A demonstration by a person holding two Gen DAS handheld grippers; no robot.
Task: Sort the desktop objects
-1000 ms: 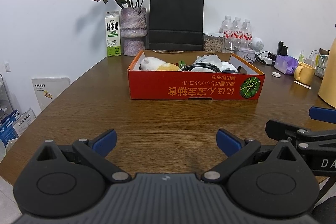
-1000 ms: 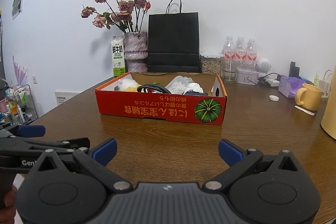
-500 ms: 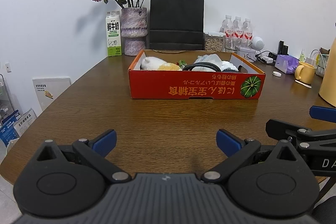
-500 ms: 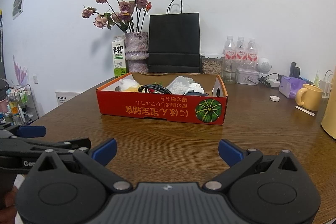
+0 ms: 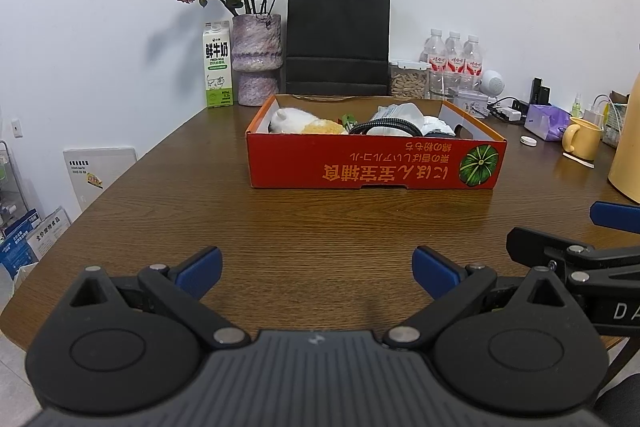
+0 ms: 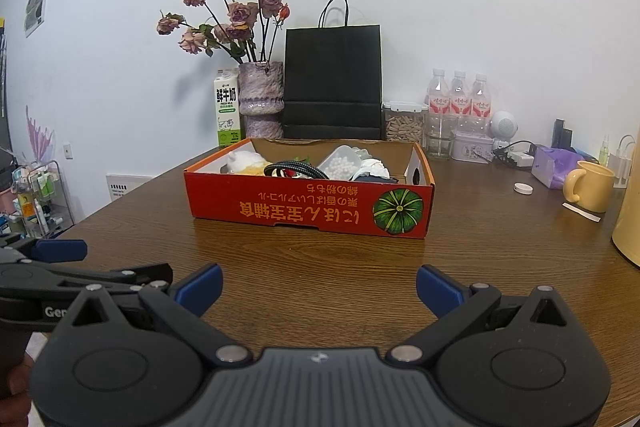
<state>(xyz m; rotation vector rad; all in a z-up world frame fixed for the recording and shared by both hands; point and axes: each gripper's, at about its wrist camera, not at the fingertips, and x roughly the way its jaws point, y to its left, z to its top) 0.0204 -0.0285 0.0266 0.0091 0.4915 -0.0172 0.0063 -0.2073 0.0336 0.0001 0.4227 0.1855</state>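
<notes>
Hovering low over the near edge of the wooden table, the left gripper has its jaws spread wide with nothing between the blue pads. The right gripper is in the same condition: jaws wide apart, holding nothing, level with the left one and just beside it. A red cardboard box sits on the table well ahead of both, printed with a green pumpkin. Inside it lie a white plush toy, a coiled black cable, a tray of white beads and crumpled white items. Behind the box, against the wall, stand a milk carton, a vase of dried roses and a black paper bag. A yellow mug stands at the far right
</notes>
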